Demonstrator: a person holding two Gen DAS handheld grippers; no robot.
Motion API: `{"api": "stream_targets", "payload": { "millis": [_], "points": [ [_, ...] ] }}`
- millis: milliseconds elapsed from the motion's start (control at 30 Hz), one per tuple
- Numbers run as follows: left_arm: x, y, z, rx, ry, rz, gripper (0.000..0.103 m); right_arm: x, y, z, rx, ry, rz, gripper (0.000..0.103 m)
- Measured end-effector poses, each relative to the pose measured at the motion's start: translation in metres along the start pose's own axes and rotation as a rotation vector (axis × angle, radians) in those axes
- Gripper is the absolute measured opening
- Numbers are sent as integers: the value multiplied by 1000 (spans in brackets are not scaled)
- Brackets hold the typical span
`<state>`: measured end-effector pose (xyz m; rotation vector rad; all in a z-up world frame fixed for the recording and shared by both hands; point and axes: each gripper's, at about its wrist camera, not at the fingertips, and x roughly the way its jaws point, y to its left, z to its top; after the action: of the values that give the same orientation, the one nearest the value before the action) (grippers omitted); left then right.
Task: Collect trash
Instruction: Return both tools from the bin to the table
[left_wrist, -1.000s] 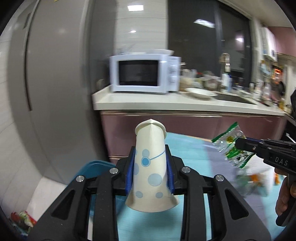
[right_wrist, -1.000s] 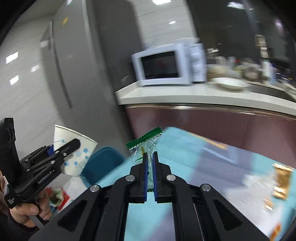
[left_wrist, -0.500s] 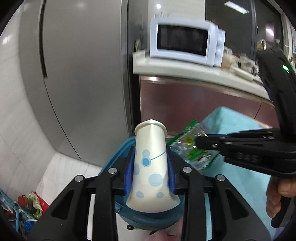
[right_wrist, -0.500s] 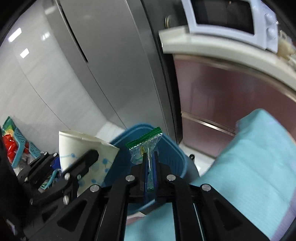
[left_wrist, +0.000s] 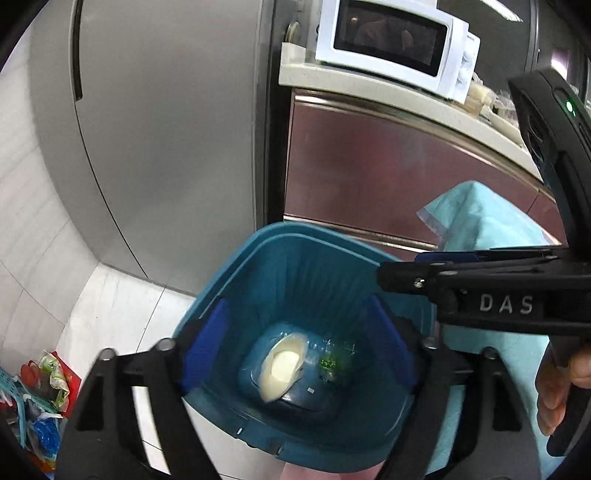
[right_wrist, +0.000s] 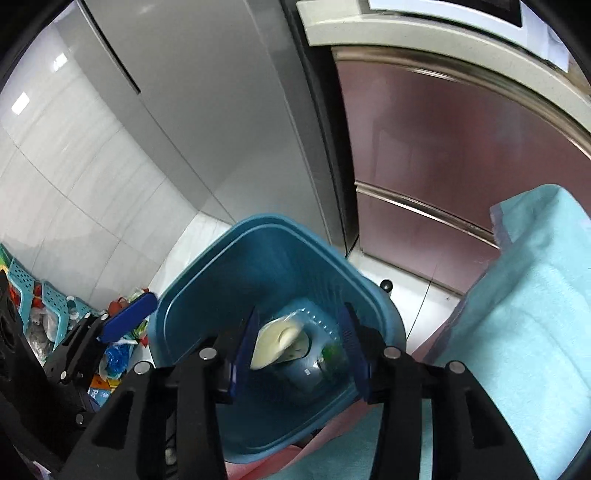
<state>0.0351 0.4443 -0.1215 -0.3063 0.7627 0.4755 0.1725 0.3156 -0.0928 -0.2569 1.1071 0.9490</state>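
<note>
A blue bin (left_wrist: 236, 266) stands on the floor below both grippers. A white paper cup (left_wrist: 282, 365) lies on its side at the bottom, with a green wrapper (left_wrist: 334, 360) just to its right. My left gripper (left_wrist: 295, 339) hangs over the bin mouth, its jaws opening wide with nothing between them. My right gripper (left_wrist: 402, 269) reaches in from the right, above the bin's rim. In the right wrist view its jaws (right_wrist: 299, 347) are opening and empty over the bin (right_wrist: 207, 266), with the cup (right_wrist: 277, 341) and wrapper (right_wrist: 330, 354) below. The left gripper (right_wrist: 107, 332) shows at the left.
A grey fridge (left_wrist: 166, 129) stands behind the bin, next to a counter with a white microwave (left_wrist: 391, 40). A teal cloth (right_wrist: 535, 295) covers the table on the right. Bags and teal baskets (left_wrist: 40, 387) clutter the floor at the left. A hand (left_wrist: 557, 391) holds the right gripper.
Both grippers swung from over the table to above the bin and tipped downward. Their jaws opened, and the paper cup and the green wrapper dropped to the bin's bottom.
</note>
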Motion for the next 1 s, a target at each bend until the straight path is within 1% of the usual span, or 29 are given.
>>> {"api": "stream_targets", "payload": {
  "millis": [33,67,100,133,167,200,233,267,400,467,500,567,633,833,1000],
  "points": [
    [-5,-1,1,0,-13,2,93,-5,-5,0,6,-10,3,51],
    [-10,-2,4,0,-28,2,96,-14,-6,-2,9,-34,0,55],
    [-18,-4,6,3,-48,6,97,-21,-14,-2,8,-59,-1,64],
    [-26,-6,6,6,-62,13,98,-32,-16,-4,13,-91,-1,76],
    [-35,-10,7,11,-76,23,98,-39,-21,-4,19,-116,1,81],
    [-44,-15,8,17,-88,31,98,-58,-24,-9,25,-174,5,87],
    [-51,-18,9,22,-100,38,98,-71,-26,-12,28,-214,-9,93],
    [-59,-24,10,31,-116,46,98,-84,-28,-15,26,-253,-26,95],
    [-90,-43,12,43,-177,62,98,-135,-33,-33,11,-392,-69,96],
    [-107,-57,14,47,-221,66,98,-157,-33,-46,-8,-462,-113,96],
    [-112,-60,14,47,-231,68,98,-165,-37,-52,-17,-492,-135,96],
    [-129,-71,15,42,-259,61,98,-181,-41,-64,-27,-537,-177,96],
    [-140,-83,14,49,-276,46,98,-190,-48,-78,-36,-568,-211,96],
    [-166,-133,1,91,-313,-24,98,-241,-72,-128,-7,-662,-294,96],
    [-183,-183,-17,141,-326,-112,98,-272,-94,-173,31,-704,-383,96]
  ]
}}
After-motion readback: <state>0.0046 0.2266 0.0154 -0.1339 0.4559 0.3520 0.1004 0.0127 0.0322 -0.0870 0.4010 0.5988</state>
